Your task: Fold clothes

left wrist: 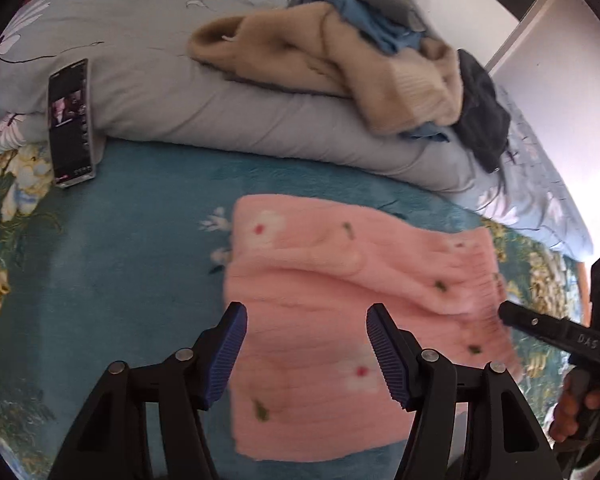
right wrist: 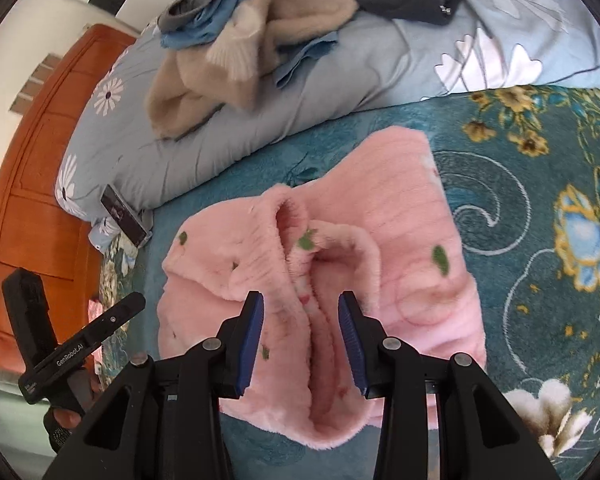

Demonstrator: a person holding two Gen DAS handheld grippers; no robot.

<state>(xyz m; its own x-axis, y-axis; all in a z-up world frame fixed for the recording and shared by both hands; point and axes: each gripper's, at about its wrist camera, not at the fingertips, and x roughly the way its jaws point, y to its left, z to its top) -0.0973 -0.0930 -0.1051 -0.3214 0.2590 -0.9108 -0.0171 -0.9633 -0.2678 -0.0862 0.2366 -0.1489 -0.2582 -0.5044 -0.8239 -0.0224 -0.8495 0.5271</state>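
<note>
A pink fuzzy garment with small flowers lies partly folded on the teal floral blanket. My left gripper is open and hovers above its near left part, holding nothing. My right gripper is open over a raised fold in the same pink garment; the fold lies between the blue pads but is not pinched. The right gripper's black body also shows at the right edge of the left wrist view. The left gripper's body shows at the lower left of the right wrist view.
A pile of unfolded clothes, beige, blue and dark, sits on a rolled grey flowered quilt behind the garment. A phone leans against the quilt at the left. An orange wooden cabinet stands beside the bed.
</note>
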